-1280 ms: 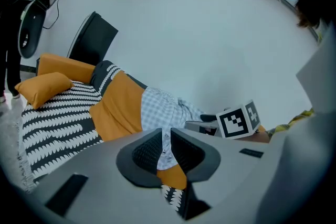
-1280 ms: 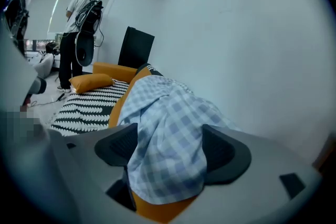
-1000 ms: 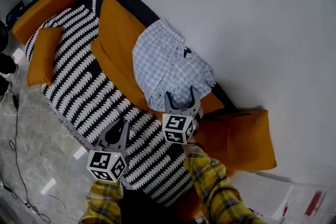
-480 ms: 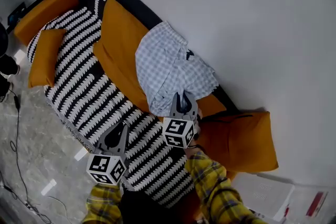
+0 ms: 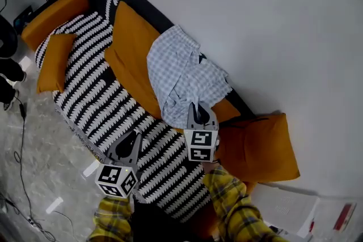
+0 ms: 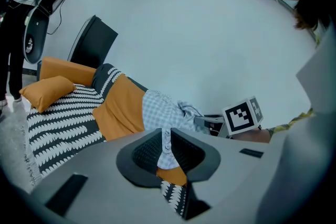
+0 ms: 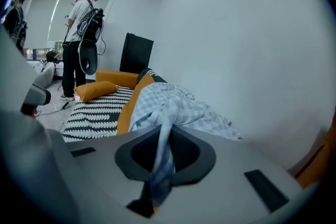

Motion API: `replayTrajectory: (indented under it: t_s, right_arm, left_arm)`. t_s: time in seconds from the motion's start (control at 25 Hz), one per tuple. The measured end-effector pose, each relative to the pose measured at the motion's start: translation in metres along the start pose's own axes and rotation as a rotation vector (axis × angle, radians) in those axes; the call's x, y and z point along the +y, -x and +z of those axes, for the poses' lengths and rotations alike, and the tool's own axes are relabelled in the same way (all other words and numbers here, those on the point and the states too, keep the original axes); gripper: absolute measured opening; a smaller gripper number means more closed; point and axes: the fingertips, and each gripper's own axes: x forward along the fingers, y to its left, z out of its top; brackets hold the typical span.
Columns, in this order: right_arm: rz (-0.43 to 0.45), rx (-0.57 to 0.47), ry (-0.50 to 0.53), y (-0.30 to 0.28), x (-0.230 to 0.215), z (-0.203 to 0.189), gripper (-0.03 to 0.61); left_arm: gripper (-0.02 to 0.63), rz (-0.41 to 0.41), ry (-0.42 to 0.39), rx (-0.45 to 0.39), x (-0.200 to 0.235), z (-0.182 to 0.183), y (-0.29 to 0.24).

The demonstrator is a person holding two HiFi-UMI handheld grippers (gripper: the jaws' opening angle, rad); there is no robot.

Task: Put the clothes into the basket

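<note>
From my head camera, the pale blue-and-white checked shirt (image 5: 182, 72) lies draped over the orange back cushion (image 5: 129, 45) of the sofa, whose seat is covered by a black-and-white patterned throw (image 5: 96, 102). The shirt's lower edge hangs down toward the seat. My right gripper (image 5: 197, 107) sits at that lower edge, its jaws having just been closing, and they now pinch a fold of the checked cloth. My left gripper (image 5: 135, 135) hovers over the striped throw, well apart from the shirt, with its jaws drawn nearly together on nothing. A small orange pillow (image 5: 54, 62) rests at the far end of the seat, and a large orange cushion (image 5: 256, 147) lies just beside my right gripper. My yellow plaid sleeves (image 5: 233, 204) show at the bottom edge.

In the left gripper view, only a thin slit separates my two jaws, and nothing sits in it. Beyond them the shirt lies on the cushion, with my right gripper's marker cube beside its hem.

In the right gripper view, a twisted strip of the checked fabric runs straight down between my closed jaws, pulled taut from the rest of the shirt, which stays spread on the cushion. A person (image 7: 79, 39) stands at the sofa's far end.
</note>
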Motion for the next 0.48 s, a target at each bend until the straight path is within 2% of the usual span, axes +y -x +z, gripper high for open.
replayTrajectory:
  t_s: [0.12,0.48]
  right_arm:
    - [0.02,-0.033,-0.039,0.018,0.0,0.009,0.049]
    - [0.105,-0.109,-0.025,0.102,0.018,0.034,0.049]
  left_arm:
    - [0.061,-0.011,-0.034,-0.018,-0.009,0.006,0.011]
    - [0.061,-0.071,-0.088,-0.044,-0.064,0.016,0.059]
